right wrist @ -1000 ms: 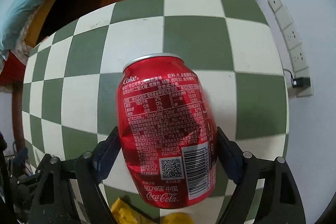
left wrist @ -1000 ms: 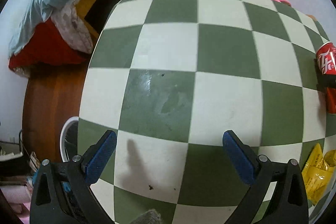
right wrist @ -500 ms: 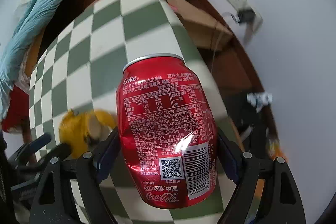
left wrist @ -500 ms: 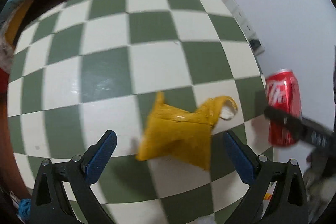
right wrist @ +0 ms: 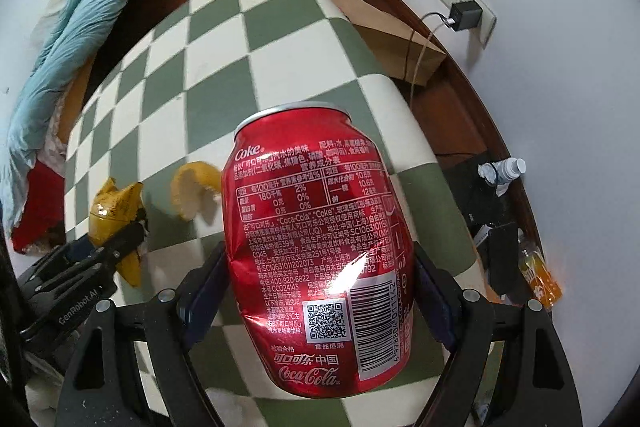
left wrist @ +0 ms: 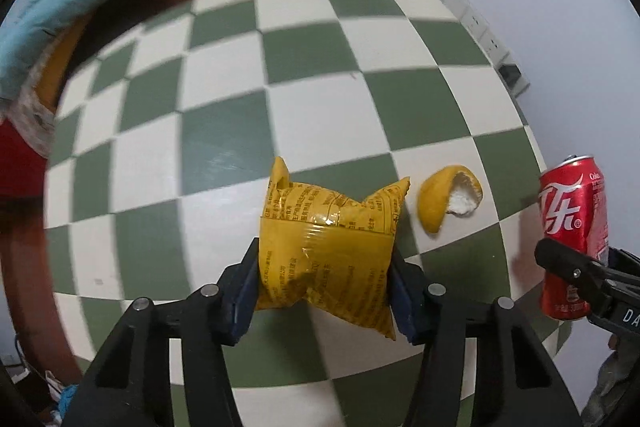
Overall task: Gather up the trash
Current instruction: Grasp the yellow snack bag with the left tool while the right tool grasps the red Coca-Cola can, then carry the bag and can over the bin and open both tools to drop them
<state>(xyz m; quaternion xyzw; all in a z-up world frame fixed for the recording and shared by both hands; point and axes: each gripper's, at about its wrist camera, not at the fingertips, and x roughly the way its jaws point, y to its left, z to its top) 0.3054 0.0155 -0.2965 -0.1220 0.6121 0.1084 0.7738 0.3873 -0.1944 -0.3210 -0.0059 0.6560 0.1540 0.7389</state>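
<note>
Since a second ago, both grippers swung across the checkered floor [left wrist: 224, 131]; left gripper [left wrist: 323, 285] fingers are closing on the yellow snack packet [left wrist: 324, 251].
Right gripper [right wrist: 320, 301] fingers clamp the red Coca-Cola can [right wrist: 320, 251]; orange peel [left wrist: 448, 197] lies right of the packet, power strip [left wrist: 480, 27] upper right.

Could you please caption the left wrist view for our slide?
Left hand-held gripper closing on a yellow snack packet, orange peel beside it on the checkered mat.
</note>
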